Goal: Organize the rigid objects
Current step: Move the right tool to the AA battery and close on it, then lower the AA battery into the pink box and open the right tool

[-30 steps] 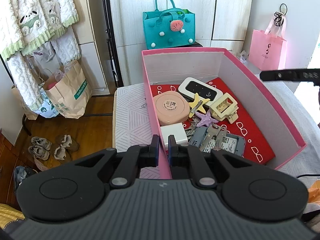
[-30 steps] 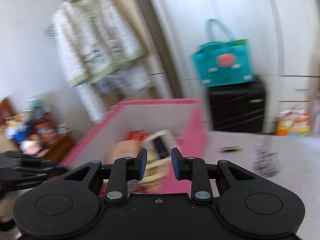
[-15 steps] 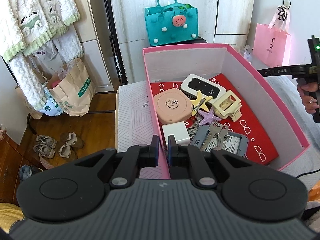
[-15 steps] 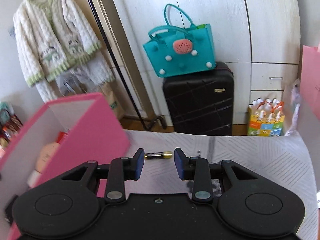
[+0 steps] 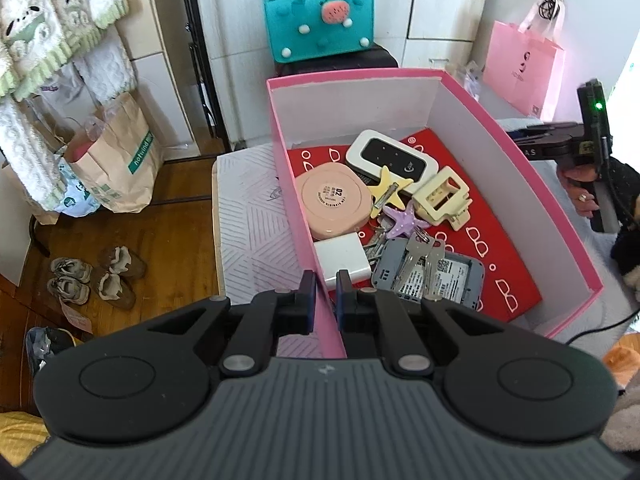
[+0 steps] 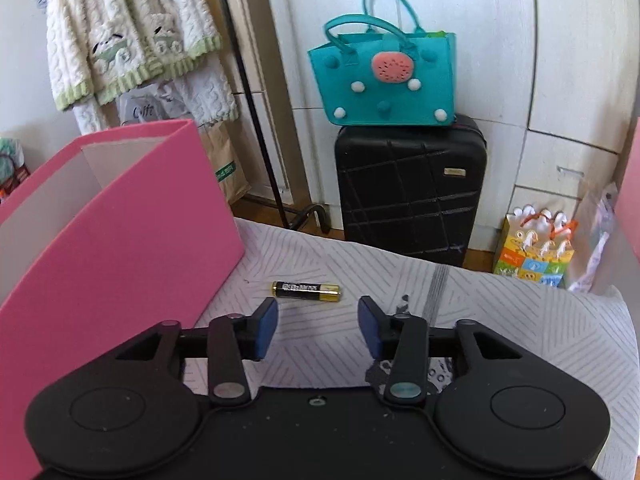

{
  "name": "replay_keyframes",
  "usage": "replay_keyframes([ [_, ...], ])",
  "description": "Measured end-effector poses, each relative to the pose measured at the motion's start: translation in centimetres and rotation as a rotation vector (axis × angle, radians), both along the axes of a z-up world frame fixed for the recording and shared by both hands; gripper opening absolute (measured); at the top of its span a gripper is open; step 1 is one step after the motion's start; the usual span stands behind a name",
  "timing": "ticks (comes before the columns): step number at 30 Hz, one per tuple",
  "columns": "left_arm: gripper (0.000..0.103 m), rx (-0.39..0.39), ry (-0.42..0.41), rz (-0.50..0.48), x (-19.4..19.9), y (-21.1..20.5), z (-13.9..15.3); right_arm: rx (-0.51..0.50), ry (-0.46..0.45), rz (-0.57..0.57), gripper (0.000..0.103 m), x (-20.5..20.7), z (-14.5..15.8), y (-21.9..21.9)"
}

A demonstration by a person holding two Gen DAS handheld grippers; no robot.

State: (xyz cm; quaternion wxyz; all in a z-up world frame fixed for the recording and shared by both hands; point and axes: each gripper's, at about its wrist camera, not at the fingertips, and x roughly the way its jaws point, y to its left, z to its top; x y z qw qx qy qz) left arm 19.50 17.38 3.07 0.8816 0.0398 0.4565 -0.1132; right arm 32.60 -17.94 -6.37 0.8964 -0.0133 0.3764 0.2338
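Two hand-held grippers were in use. The left hand-held gripper (image 5: 324,294) was pinching the near wall of the pink box (image 5: 516,160), its pads pressed onto either side of the thin cardboard, and its black body hid the box's nearest corner. Inside the box, on a red lining, lay a round pink case (image 5: 335,205), a white pocket router (image 5: 390,158), a yellow star clip (image 5: 387,191), a purple star clip (image 5: 404,222), a cream claw clip (image 5: 440,200), a white charger block (image 5: 344,260) and keys (image 5: 416,258) partly covering a grey device (image 5: 444,276) whose label was too small to read. The right hand-held gripper (image 6: 318,322) stood spread, its jaws having just been opening, with nothing between them. A battery (image 6: 306,291) lay just beyond the fingertips on the patterned white bed cover (image 6: 520,320), beside the box, its print unreadable. In the left view that gripper showed only in part at the frame's right edge, its fingers cut off behind the box wall
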Motion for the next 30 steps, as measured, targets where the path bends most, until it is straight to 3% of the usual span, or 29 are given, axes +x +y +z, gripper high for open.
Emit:
replay_keyframes([
  [2,0.008,0.005,0.011,-0.012,0.1,0.0,0.1,-0.018,-0.031,0.000,0.071,0.1,0.1,0.5],
  [9,0.008,0.047,0.000,-0.056,0.0,-0.5,0.1,-0.018,-0.022,-0.033,0.070,1.2,-0.8,1.9],
  [10,0.008,0.049,-0.003,-0.058,-0.1,-0.5,0.0,-0.032,-0.033,-0.042,0.067,1.1,-1.1,2.2],
  [11,0.008,0.051,-0.008,-0.062,-0.1,-0.5,0.0,-0.058,-0.059,-0.051,0.053,0.9,-1.2,2.6],
  [12,0.008,0.056,-0.014,-0.066,-0.2,-0.5,0.0,-0.096,-0.092,-0.045,0.048,0.6,-1.2,3.0],
  [18,0.008,0.060,-0.041,-0.091,-0.5,-0.4,-0.2,-0.128,-0.110,-0.029,0.048,-0.9,0.2,3.6],
  [24,0.009,0.036,-0.060,-0.095,-0.8,0.0,-0.3,-0.072,-0.143,-0.014,0.048,-4.2,3.3,3.3],
  [30,0.009,0.023,-0.081,-0.083,-1.1,0.1,-0.5,0.008,-0.201,0.027,0.048,-9.2,8.2,3.0],
])
